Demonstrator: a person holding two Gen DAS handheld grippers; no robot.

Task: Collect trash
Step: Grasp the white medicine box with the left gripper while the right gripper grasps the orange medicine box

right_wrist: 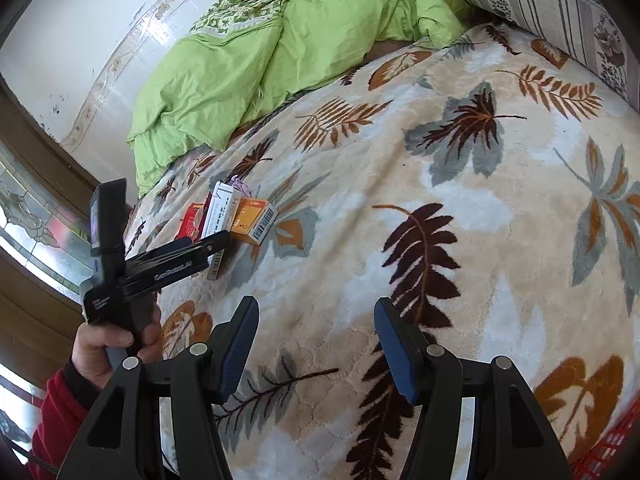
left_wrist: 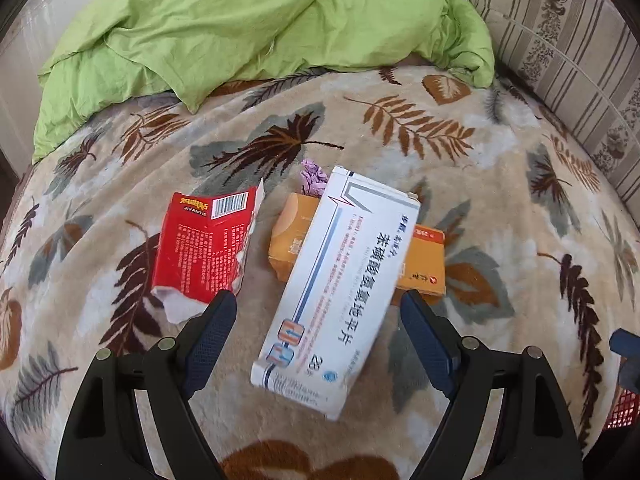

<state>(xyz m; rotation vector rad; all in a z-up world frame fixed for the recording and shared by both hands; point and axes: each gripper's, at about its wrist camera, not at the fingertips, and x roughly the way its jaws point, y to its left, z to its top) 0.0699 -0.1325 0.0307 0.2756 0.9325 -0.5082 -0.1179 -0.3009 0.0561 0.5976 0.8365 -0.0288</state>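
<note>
Lying on the leaf-patterned blanket point(left_wrist: 460, 184): white medicine box point(left_wrist: 340, 288), tilted across an orange box point(left_wrist: 424, 264); torn red carton point(left_wrist: 200, 248) left; purple wrapper point(left_wrist: 314, 176) beyond. Left gripper point(left_wrist: 316, 312) spread wide around the white box; right gripper point(right_wrist: 316, 328) released, well apart.

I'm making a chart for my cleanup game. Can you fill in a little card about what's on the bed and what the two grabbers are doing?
place: leaf-pattern blanket on a bed
trash: white box, orange box, torn red packet, purple wrapper
stacking: white box lies across the orange box
left gripper: open, fingers either side of the white box, not touching
right gripper: open, holds nothing, away from the trash
also there: green quilt, striped cushion
</note>
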